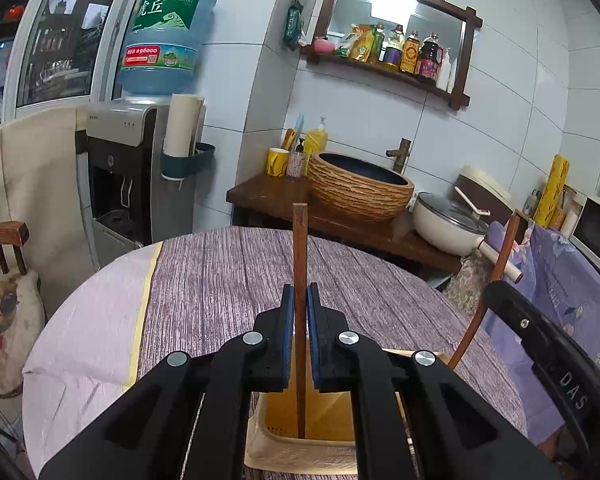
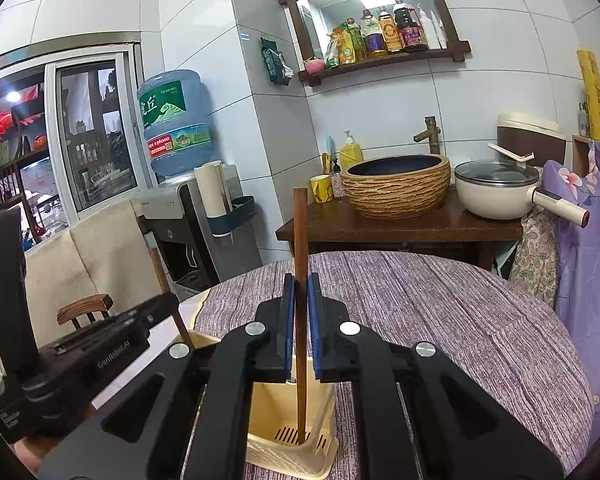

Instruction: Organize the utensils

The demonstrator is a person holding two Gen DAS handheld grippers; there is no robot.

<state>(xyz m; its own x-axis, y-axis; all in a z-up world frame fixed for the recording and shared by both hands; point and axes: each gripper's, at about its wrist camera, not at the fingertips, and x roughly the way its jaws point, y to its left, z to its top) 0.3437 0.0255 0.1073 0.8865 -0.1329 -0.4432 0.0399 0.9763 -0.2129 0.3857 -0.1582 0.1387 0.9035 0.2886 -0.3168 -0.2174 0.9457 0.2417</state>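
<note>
In the left wrist view my left gripper (image 1: 300, 292) is shut on a brown wooden chopstick (image 1: 300, 248) that stands upright. Its lower end reaches down into a pale yellow slotted utensil basket (image 1: 276, 438) on the table below. At the right of that view, the other gripper holds a second chopstick (image 1: 504, 256). In the right wrist view my right gripper (image 2: 301, 284) is shut on that chopstick (image 2: 300, 232), whose tip is low inside the same basket (image 2: 268, 404). At the left there, the left gripper's chopstick (image 2: 162, 276) slants into the basket.
The round table (image 1: 220, 280) wears a purple striped cloth. Behind it stands a dark wooden counter (image 2: 380, 228) with a woven-look basin (image 2: 396, 184) and a cream lidded pot (image 2: 496, 188). A water dispenser (image 1: 140, 168) and a chair (image 1: 4, 240) are at the left.
</note>
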